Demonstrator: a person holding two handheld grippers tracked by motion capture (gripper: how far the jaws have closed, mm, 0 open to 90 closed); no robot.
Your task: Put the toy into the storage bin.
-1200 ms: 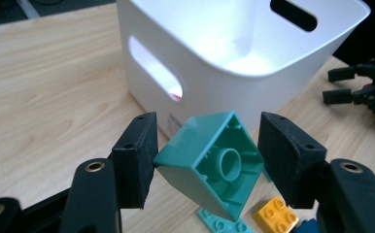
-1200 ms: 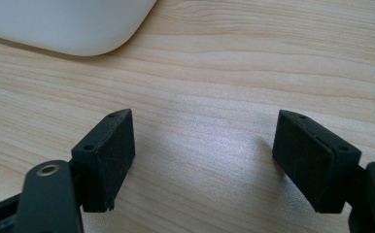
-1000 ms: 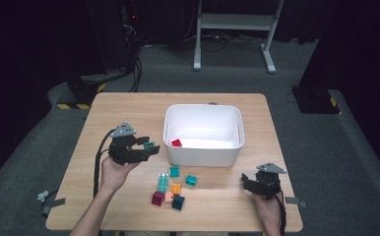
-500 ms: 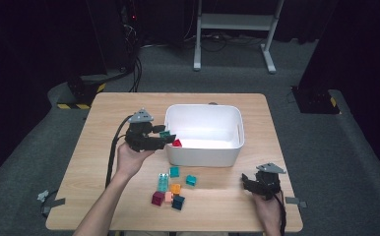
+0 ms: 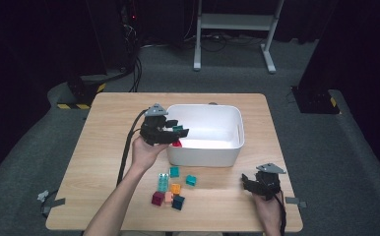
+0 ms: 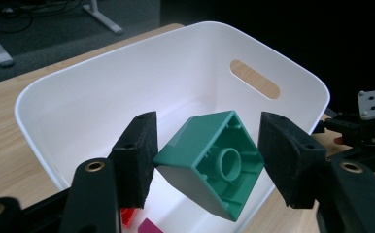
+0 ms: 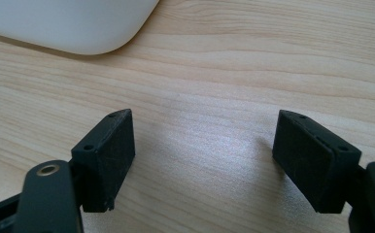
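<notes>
At the left of the high view, the left gripper (image 5: 174,132) is seen held above the near left corner of the white bin (image 5: 230,150), with a green block (image 5: 178,130) clamped in its fingers over the bin's rim. The grip is made plain in the left gripper view: the green block (image 6: 210,162) is pressed between both pads, tilted, with its hollow underside and round inner tube turned toward the camera. Below it, inside the bin (image 6: 54,92), a red block (image 6: 128,217) and a magenta block (image 6: 149,226) are seen on the bottom; in the high view only a bit of red (image 5: 177,143) is visible there.

Farther right, on the wooden surface (image 5: 104,128) just in front of the bin, a loose cluster of blocks (image 5: 171,189) is laid out in teal, light green, orange, pink, maroon and dark teal.

At the right, the right gripper (image 5: 257,184) is rested low on the surface near its front edge. In the right gripper view its fingers (image 7: 110,155) are shown spread wide with bare wood between them, and a rounded corner of the bin (image 7: 78,24) is seen ahead.

Compared with a second earlier, the left gripper has been carried from beside the bin's left wall to above its interior, the block kept in its grip. The right gripper has not been moved.
</notes>
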